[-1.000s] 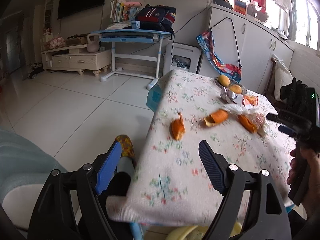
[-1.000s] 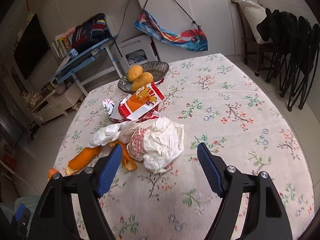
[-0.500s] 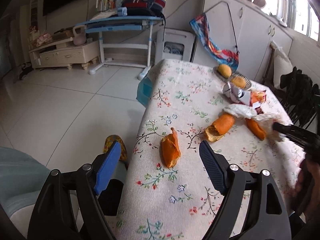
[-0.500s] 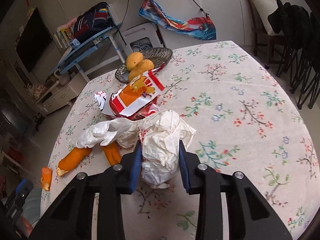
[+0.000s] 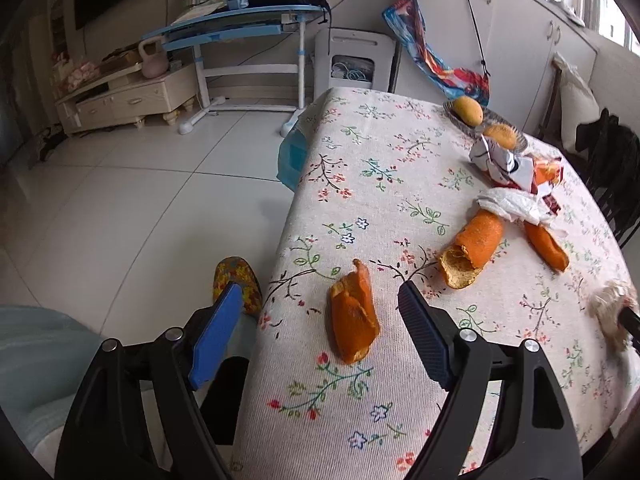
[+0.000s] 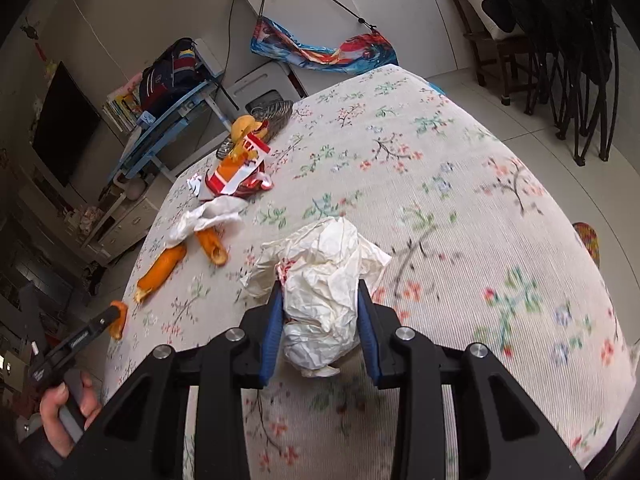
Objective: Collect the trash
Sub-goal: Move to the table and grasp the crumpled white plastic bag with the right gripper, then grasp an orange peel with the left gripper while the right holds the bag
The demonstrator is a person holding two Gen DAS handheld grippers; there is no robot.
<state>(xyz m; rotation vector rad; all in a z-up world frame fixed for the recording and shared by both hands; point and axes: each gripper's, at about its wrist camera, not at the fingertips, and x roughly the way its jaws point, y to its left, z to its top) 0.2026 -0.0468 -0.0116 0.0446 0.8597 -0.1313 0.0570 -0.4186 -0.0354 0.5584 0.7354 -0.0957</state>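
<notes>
My right gripper point(image 6: 319, 312) is shut on a crumpled white paper wad point(image 6: 324, 276) and holds it over the floral table point(image 6: 460, 200). My left gripper point(image 5: 320, 312) is open, its fingers on either side of an orange peel piece point(image 5: 354, 316) near the table's left edge. Two more orange peels point(image 5: 476, 244) point(image 5: 546, 246), a white tissue point(image 5: 508, 204) and a red-white snack wrapper point(image 5: 516, 166) lie farther back. The same peels point(image 6: 164, 266), tissue point(image 6: 204, 218) and wrapper point(image 6: 236, 172) show in the right wrist view. The wad also shows at the right edge of the left wrist view point(image 5: 612, 304).
A wire basket with mangoes point(image 5: 468, 110) stands at the table's far side. A slippered foot point(image 5: 236, 280) is on the tiled floor by the table edge. A blue desk point(image 5: 240, 28), a white appliance point(image 5: 352, 60) and black folding chairs point(image 6: 560, 32) stand around.
My right gripper has closed on the paper wad and pulled it away from the other trash toward the near edge. My left gripper has moved up to the nearest orange peel.
</notes>
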